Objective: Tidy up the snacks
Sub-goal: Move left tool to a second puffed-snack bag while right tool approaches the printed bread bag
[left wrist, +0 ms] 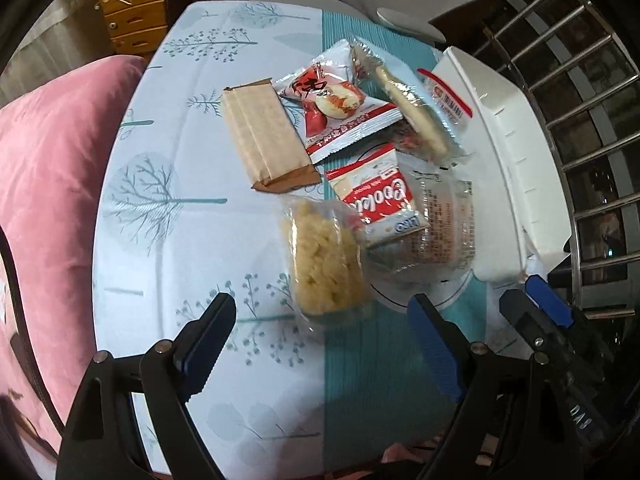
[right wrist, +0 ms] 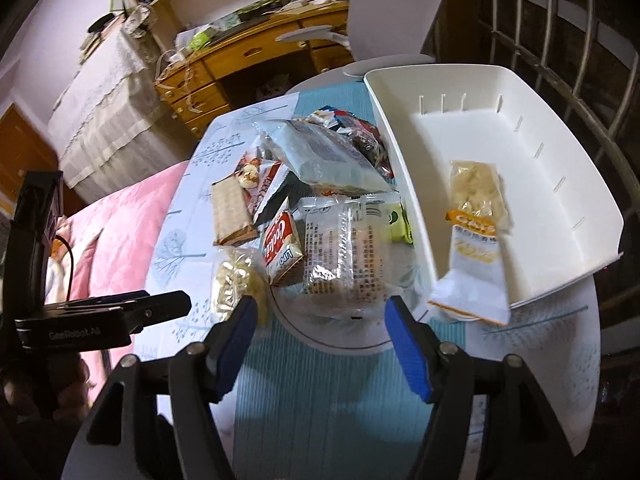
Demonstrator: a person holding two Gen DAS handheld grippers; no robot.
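Several snack packs lie in a pile on the table: a tan wafer pack (left wrist: 266,136) (right wrist: 231,210), a red and white pack (left wrist: 340,104), a Cookies pack (left wrist: 378,200) (right wrist: 282,244), a clear pack of yellow puffs (left wrist: 326,262) (right wrist: 234,280) and a clear printed pack (right wrist: 340,248). A white bin (right wrist: 576,184) (left wrist: 516,168) at the right holds an oats bar (right wrist: 476,236) that hangs over its near edge. My left gripper (left wrist: 324,340) is open just short of the puffs pack. My right gripper (right wrist: 320,340) is open and empty, near the printed pack.
The table has a tree-print cloth (left wrist: 172,208) with a teal runner (right wrist: 320,420). A pink cushion (left wrist: 48,200) lies at the left. A wooden desk (right wrist: 248,56) and a white chair (right wrist: 392,4) stand behind. Metal bars (left wrist: 580,120) are at the right.
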